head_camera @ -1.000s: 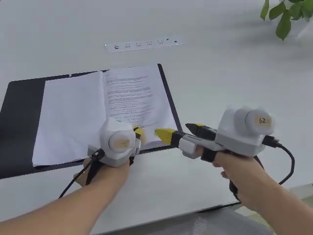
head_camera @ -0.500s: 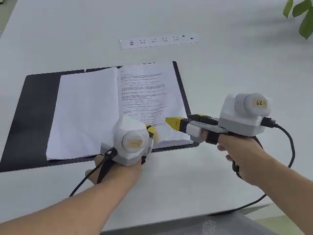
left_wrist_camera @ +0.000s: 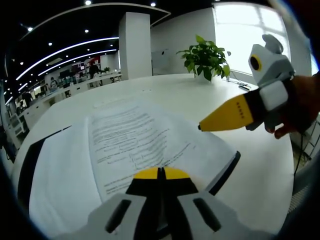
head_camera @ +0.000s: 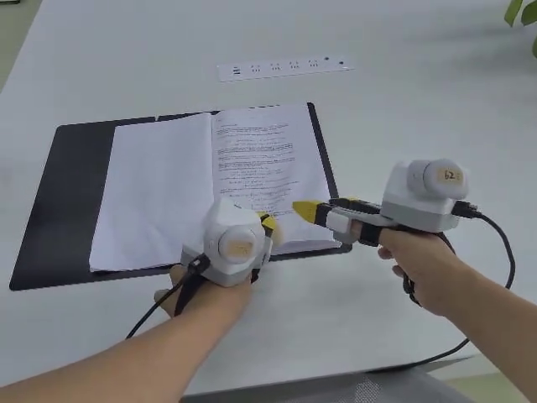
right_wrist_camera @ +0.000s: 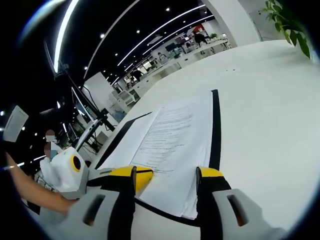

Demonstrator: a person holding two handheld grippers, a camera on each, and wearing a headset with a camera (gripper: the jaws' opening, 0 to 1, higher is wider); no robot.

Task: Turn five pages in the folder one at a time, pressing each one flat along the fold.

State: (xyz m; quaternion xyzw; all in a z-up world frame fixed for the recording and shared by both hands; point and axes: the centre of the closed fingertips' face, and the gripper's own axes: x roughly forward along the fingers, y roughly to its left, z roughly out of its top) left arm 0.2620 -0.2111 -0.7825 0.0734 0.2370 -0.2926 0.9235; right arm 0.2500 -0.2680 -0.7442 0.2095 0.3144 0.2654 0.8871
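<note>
Head view: the open black folder (head_camera: 71,193) lies flat on the white table (head_camera: 419,84), left gripper (head_camera: 267,223) jaws together, right gripper (head_camera: 304,210) jaws apart beside the printed page (head_camera: 268,159) corner, which it likely must pinch next to start a turn.

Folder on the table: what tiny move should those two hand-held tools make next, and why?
Probably ease the right tool forward onto the near right corner of the printed page and close. Its jaws stand open facing that corner, the page lies flat, and the left tool is shut at the page's near edge.
</note>
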